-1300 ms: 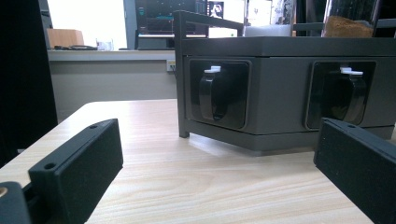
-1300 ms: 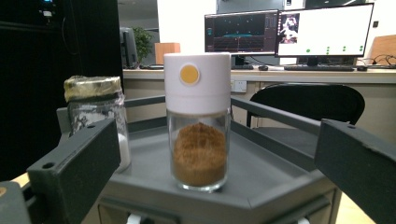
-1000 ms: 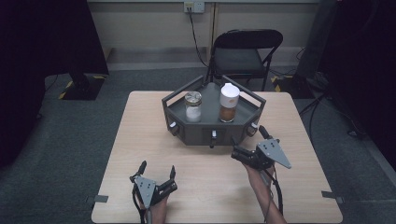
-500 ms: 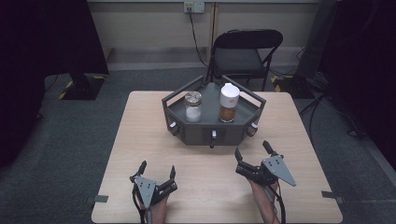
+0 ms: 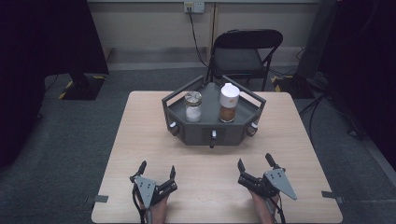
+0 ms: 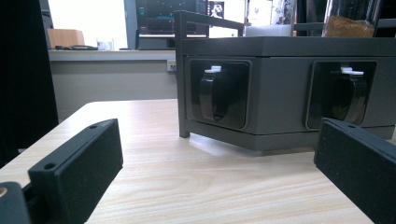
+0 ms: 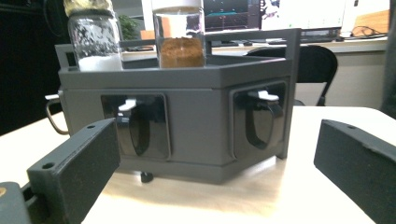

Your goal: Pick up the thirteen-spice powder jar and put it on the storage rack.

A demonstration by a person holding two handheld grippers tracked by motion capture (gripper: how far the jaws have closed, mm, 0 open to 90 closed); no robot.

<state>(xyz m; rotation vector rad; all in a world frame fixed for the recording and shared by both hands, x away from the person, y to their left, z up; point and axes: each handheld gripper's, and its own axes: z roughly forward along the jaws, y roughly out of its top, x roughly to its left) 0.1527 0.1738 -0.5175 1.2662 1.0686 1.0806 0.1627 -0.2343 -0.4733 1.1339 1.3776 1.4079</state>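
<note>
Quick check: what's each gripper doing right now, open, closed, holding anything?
Left gripper: open, holding nothing, over the table.
Right gripper: open, holding nothing, facing the rack.

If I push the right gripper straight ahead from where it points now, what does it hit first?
Most likely the grey rack: the right gripper is open and empty, and its own view faces the rack's front wall between two recessed black handles. Only bare table lies before it.

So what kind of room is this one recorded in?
Probably a lab or office workspace: a wooden table on grey carpet, a folding chair by the wall socket, and monitors on a desk behind.
</note>
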